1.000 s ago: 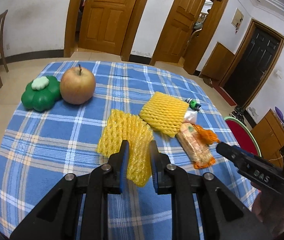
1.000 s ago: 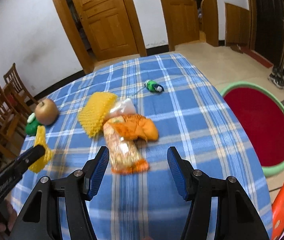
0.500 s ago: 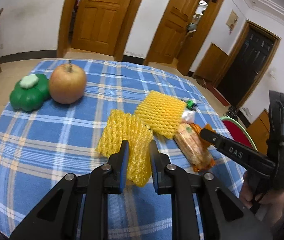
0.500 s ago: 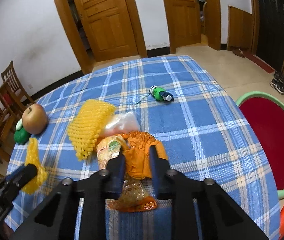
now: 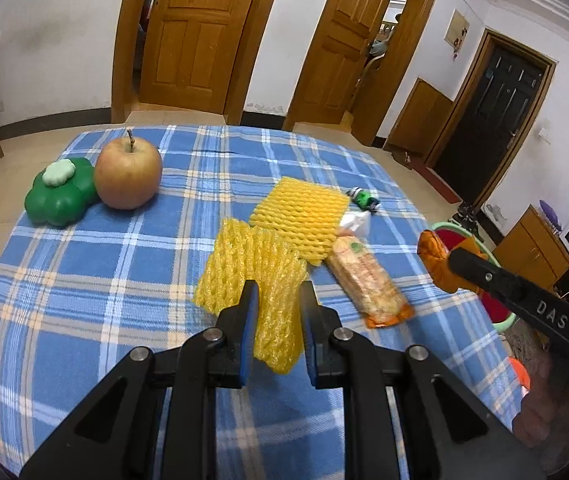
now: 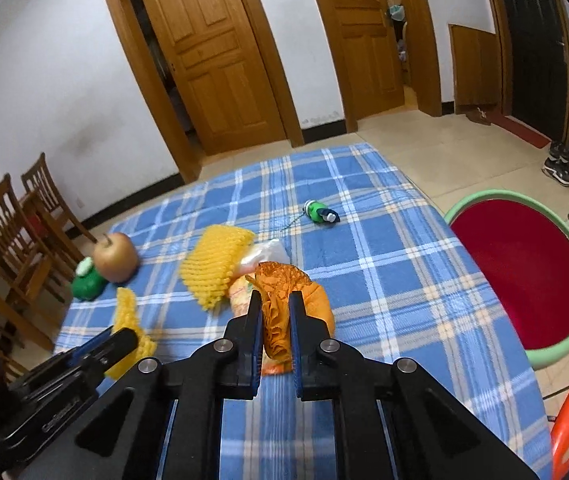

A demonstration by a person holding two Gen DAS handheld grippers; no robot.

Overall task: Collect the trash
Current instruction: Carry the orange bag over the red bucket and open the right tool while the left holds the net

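Two grippers, each clamped on one piece of trash; handling notes below.
left gripper (image 5: 277, 320): jaws nearly together, pinching the near yellow foam net (image 5: 256, 276) by its 6 o'clock edge; most of the net hangs free ahead of the pads.
right gripper (image 6: 275, 322): jaws pressed tight on the orange mesh bag (image 6: 284, 300), bunched fabric between the pads, bag looks lifted clear of the cloth.
foam net, feel: very light, springy, crushes flat under the pads; should not slip but flops and can catch air.
foam net, grip point: any edge works; a deeper bite toward the middle would stop the swing.
second foam net (image 5: 298, 220): flat on the table at 12 o'clock of the held net, its near corner under or against it; cannot tell which.
mesh bag, feel: soft, limp, light; loose threads may snag.
snack wrapper (image 5: 366, 280): at 2 o'clock of the left gripper, lying lengthwise; crinkly film, slippery, looks partly full so a bit heavier. Pinch the crimped end seam at 5 o'clock.
clear plastic bag (image 5: 354, 222): at the wrapper's 12 o'clock end, thin, slick.
green bottle toy (image 6: 320, 212): alone at 12 o'clock in the right wrist view; rigid, may roll.
apple (image 5: 128, 174), green box (image 5: 62, 196): at 10 o'clock, likely not trash.
tablecloth (image 5: 84, 280): soft blue plaid; pads could snag it on low pinches.
red basin (image 6: 524, 276): on the floor at 3 o'clock, probable drop spot.
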